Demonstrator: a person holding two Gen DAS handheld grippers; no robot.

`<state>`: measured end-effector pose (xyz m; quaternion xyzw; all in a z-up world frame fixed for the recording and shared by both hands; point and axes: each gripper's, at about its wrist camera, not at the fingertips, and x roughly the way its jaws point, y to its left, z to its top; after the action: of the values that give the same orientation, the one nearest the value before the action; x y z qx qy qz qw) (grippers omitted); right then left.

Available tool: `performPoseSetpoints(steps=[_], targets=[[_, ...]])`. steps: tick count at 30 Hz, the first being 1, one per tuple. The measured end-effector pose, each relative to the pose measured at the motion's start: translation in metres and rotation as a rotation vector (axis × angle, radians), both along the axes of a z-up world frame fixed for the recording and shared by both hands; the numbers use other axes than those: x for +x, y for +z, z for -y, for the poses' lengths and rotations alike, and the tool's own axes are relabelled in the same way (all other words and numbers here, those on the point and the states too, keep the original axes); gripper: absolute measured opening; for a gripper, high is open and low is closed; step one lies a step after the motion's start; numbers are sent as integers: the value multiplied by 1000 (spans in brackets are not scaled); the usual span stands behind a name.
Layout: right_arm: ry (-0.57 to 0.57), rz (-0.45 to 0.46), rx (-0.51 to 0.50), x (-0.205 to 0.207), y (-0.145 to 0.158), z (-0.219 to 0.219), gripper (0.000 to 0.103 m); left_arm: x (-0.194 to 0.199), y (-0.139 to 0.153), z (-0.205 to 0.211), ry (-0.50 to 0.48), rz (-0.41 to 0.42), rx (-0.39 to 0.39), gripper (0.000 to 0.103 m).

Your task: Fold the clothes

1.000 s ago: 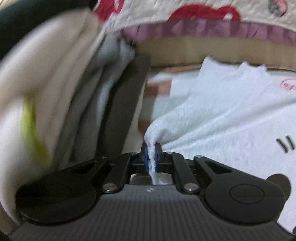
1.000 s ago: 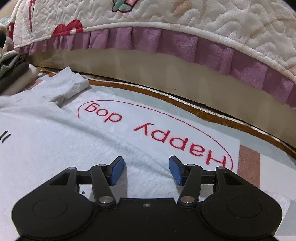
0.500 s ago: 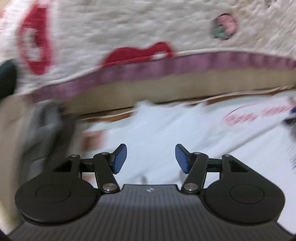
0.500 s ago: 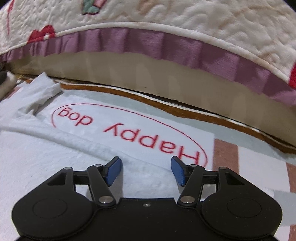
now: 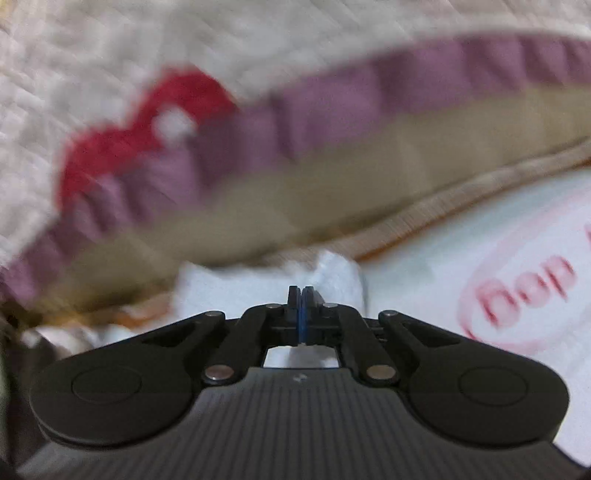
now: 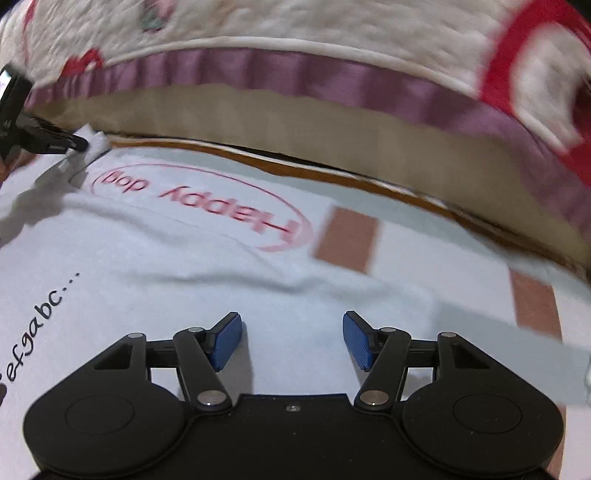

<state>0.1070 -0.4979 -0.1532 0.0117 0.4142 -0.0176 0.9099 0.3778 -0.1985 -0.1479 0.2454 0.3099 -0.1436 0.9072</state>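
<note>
Apparently left gripper (image 5: 301,295) on shirt (image 6: 155,280).

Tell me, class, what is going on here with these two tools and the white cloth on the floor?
A person is folding a white garment spread on a mat printed "Happy dog", beside a bed with a quilted cover. The left tool is shut at the garment's far corner, apparently pinching it, as the right wrist view also suggests. The right tool is open above the near part of the garment, gripping nothing.
</note>
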Motion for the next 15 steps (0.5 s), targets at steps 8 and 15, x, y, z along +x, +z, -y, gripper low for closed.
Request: performPoseSetpoints(steps=[8,15], targets=[[-162,45,71,-17,-3,37,66,7,5,-20,20,-80,-138,5],[-208,80,29,-9,-10,36,71,11,4,-37,19,-212,-264,57]])
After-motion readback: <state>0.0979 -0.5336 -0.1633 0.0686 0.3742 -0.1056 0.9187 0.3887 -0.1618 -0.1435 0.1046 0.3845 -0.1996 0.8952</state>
